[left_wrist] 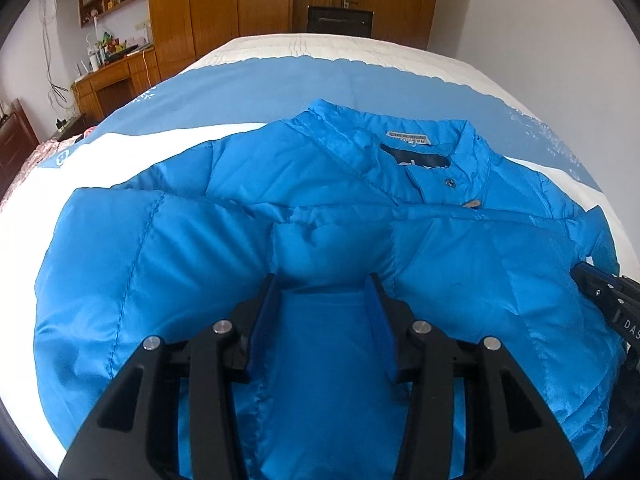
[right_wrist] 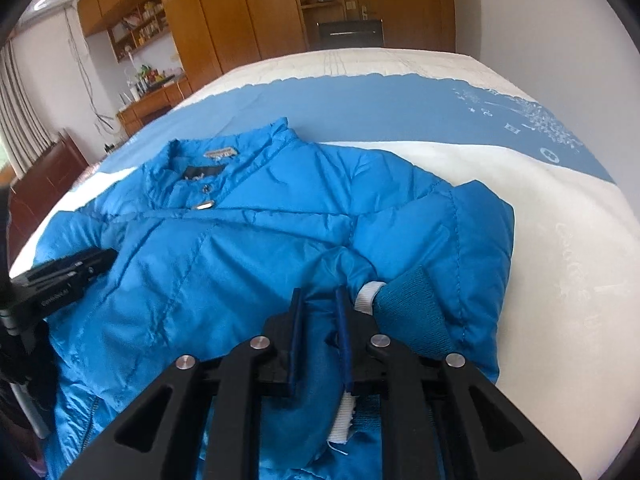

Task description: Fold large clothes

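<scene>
A bright blue puffer jacket (left_wrist: 248, 200) lies front up on the bed, collar away from me; it also shows in the right wrist view (right_wrist: 224, 240). My left gripper (left_wrist: 322, 280) is over the jacket's lower middle, jaws wide apart with puffy fabric bulging between them. My right gripper (right_wrist: 318, 296) is at the jacket's right side, jaws narrow and closed on a fold of jacket fabric beside the ribbed sleeve cuff (right_wrist: 408, 300) with its white lining. The right gripper's body shows at the right edge of the left view (left_wrist: 612, 300); the left gripper's body shows at the left of the right view (right_wrist: 60, 280).
The bed cover (left_wrist: 260, 92) is blue and white. A wooden wardrobe (left_wrist: 224, 4) and a cluttered desk (left_wrist: 116, 72) stand beyond the bed at left. A dark chair (left_wrist: 340, 20) stands at the far end.
</scene>
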Demonstrator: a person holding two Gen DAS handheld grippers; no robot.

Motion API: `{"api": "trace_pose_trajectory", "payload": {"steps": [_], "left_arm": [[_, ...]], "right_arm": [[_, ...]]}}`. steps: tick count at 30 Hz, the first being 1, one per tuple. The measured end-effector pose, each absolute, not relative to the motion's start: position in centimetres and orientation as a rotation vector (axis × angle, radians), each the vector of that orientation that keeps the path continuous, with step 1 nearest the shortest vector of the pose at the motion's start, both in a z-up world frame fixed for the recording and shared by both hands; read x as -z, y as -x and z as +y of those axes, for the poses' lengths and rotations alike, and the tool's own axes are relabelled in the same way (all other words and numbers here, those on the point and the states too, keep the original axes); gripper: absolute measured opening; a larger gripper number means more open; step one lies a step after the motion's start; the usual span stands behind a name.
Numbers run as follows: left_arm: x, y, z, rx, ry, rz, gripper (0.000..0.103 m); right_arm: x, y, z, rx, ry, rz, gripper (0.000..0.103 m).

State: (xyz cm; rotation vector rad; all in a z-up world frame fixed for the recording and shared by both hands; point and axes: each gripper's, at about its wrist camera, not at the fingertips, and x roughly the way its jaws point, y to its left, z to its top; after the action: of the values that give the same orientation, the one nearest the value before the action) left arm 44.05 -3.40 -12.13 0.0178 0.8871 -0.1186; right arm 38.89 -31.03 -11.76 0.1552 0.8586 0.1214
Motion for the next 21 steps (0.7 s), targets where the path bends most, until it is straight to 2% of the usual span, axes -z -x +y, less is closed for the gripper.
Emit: {"api": "trace_pose_trajectory", "payload": {"steps": [5, 6, 7, 10, 12, 13, 19, 21], "left_arm": [[10.0, -41.7, -3.1, 0.098, -0.045, 0.876, 0.044], [9.0, -40.6, -2.9, 0.115, -0.041, 0.866, 0.047], [7.9, -39.1, -2.4, 0.136, -0.032, 0.863, 0.055], [5.5, -34.3, -0.1, 0.164, -0.008, 0.856, 0.063], [5.0, -30.9, 1.6, 0.117, -0.044, 0.857, 0.072], [4.9, -28.9, 2.5, 0.062, -0.081, 0.855, 0.073], [6.7, -18.5, 8.4, -0.021, -0.049, 0.922, 0.076], [7.5, -16.3, 9.9, -0.018, 0.014, 0.953, 0.076]], "right_arm": [[8.2, -36.3, -32.6, -0.227, -0.216, 0.797, 0.021], [7.3, -35.6, -32.7, -0.235, -0.198, 0.778, 0.024], [6.1, -34.2, -32.7, -0.228, -0.163, 0.761, 0.030], [4.1, -30.3, -33.4, -0.243, -0.146, 0.770, 0.037], [4.1, -27.5, -34.0, -0.284, -0.160, 0.804, 0.039], [4.2, -26.1, -34.3, -0.291, -0.162, 0.818, 0.042], [6.5, -16.2, -36.3, -0.267, -0.158, 0.847, 0.061], [7.5, -13.3, -37.2, -0.272, -0.185, 0.868, 0.063]]}}
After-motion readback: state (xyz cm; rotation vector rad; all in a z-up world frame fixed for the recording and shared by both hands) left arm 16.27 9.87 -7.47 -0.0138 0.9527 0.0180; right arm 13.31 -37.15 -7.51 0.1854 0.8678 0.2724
